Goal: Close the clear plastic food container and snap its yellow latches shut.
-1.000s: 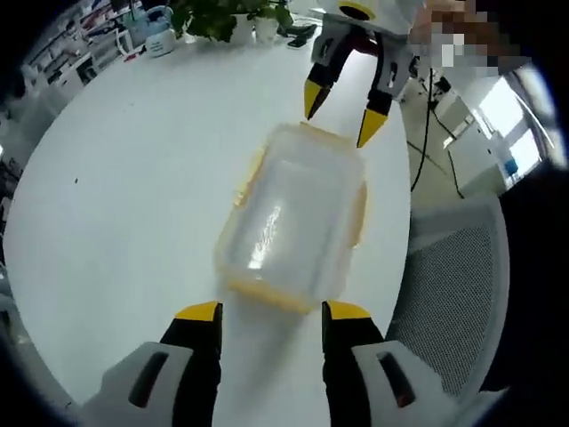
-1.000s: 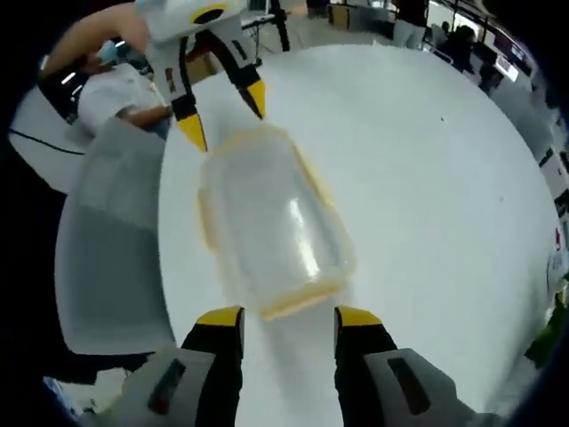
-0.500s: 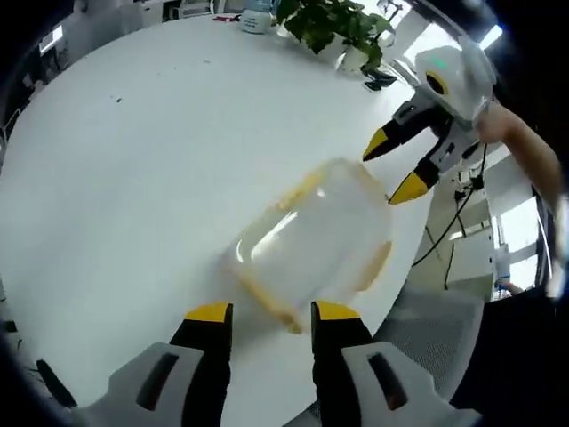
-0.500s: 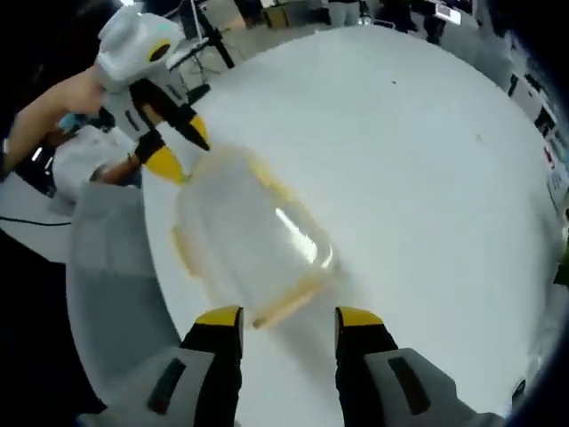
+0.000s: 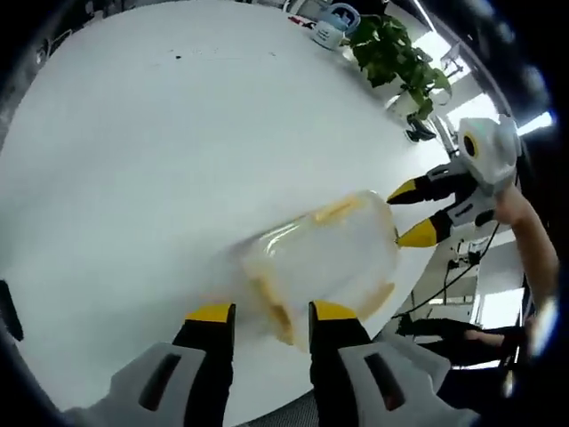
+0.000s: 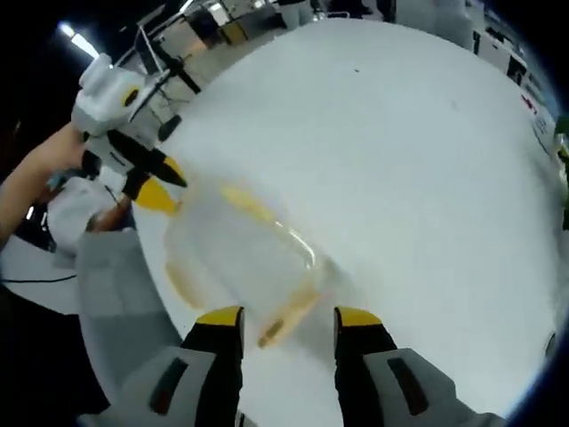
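A clear plastic container with yellow latches lies on the white round table, its lid on top; it is motion-blurred. Its near end, with a yellow latch, sits between the tips of my open left gripper. At the far end my right gripper comes in from the right, jaws apart, tips at the container's corner. In the right gripper view the container reaches down to my open right gripper, a yellow latch just inside its jaws. The left gripper is at the container's far end.
The container lies close to the table's edge. A grey mesh chair stands just beyond that edge. A potted plant and a blue-white object sit at the far side. A person's forearm shows behind the right gripper.
Both views have swung and rolled with the hands. The container now lies more slanted and blurred between the two grippers, its near ends closer to each gripper's own jaws. Both grippers remain open.
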`<action>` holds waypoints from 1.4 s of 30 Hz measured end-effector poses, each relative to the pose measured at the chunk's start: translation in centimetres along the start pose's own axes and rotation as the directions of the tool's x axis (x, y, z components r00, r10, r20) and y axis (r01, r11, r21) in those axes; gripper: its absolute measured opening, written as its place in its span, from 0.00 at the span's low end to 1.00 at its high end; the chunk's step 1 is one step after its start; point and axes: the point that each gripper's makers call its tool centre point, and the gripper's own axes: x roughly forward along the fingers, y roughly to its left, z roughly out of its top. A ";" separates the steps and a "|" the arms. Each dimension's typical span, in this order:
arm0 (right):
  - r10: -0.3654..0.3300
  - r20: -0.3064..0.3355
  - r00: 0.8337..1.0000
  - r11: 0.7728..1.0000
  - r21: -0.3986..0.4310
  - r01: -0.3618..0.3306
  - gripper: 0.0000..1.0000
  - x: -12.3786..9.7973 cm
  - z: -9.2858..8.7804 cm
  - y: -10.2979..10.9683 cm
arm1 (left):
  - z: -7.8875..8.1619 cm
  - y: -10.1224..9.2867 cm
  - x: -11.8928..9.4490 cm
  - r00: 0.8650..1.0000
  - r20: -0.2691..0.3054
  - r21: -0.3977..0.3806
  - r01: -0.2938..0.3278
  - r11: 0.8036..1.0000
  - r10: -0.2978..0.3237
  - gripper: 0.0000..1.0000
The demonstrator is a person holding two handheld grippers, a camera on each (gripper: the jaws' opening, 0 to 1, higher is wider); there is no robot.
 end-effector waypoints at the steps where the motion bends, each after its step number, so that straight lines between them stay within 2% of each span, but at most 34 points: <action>1: -0.009 -0.001 1.000 1.000 0.022 0.009 0.39 0.1 0.0 -0.1 | 0.0 0.0 0.0 1.000 0.000 -0.009 0.000 1.000 0.000 0.30; 6: -0.014 0.005 1.000 0.998 0.069 0.013 0.39 0.2 0.1 -0.2 | -0.2 0.3 0.2 1.000 -0.003 0.013 -0.030 0.999 0.030 0.31; 8: -0.025 0.009 1.000 0.995 0.092 0.024 0.39 0.2 0.2 -0.6 | -0.2 0.2 0.3 1.000 0.003 -0.024 -0.013 1.000 0.014 0.31; 12: -0.001 0.027 1.000 0.984 0.178 -0.004 0.39 0.4 0.3 -0.5 | -0.4 0.3 0.4 0.999 -0.005 -0.020 -0.033 0.999 0.032 0.30; 15: -0.006 0.031 1.000 0.976 0.219 -0.001 0.39 0.5 0.2 -0.8 | -0.5 -0.1 0.5 1.000 -0.004 -0.056 -0.018 0.998 0.018 0.29; 17: -0.016 0.026 1.000 0.975 0.224 0.010 0.39 0.6 0.1 -1.0 | -0.2 0.2 0.7 1.000 0.006 -0.072 -0.018 0.997 0.018 0.30; 21: 0.003 0.037 0.999 0.966 0.258 -0.012 0.38 0.6 0.1 -0.9 | -0.2 0.3 0.8 1.000 0.008 -0.114 -0.003 0.994 0.004 0.31; 26: 0.025 0.051 0.998 0.950 0.310 -0.040 0.37 0.8 -0.1 -0.8 | -0.5 0.1 0.8 1.000 0.016 -0.156 0.019 0.988 -0.017 0.30; 30: 0.055 0.075 0.996 0.930 0.358 -0.078 0.37 1.1 -0.2 -0.4 | -0.8 -0.6 0.8 0.998 0.017 -0.214 0.057 0.975 -0.054 0.26; 32: 0.082 0.090 0.993 0.912 0.394 -0.111 0.34 1.2 -0.1 0.3 | -0.7 -0.8 0.9 0.998 0.017 -0.230 0.070 0.971 -0.068 0.22; 33: 0.098 0.092 0.991 0.905 0.407 -0.127 0.29 1.2 0.0 0.6 | -0.8 -1.0 0.9 0.997 0.016 -0.242 0.077 0.967 -0.076 0.22; 34: 0.099 0.087 0.991 0.901 0.415 -0.127 0.29 1.2 0.0 0.8 | -0.8 -1.0 0.8 0.998 0.015 -0.233 0.070 0.970 -0.069 0.22; 37: 0.080 0.073 0.994 0.914 0.393 -0.102 0.29 1.1 0.1 0.5 | -0.9 -1.1 0.8 0.998 0.012 -0.231 0.069 0.971 -0.068 0.22; 42: 0.086 0.078 0.993 0.903 0.414 -0.110 0.28 1.2 0.0 0.4 | -1.1 -1.0 0.9 0.996 0.016 -0.259 0.089 0.962 -0.088 0.23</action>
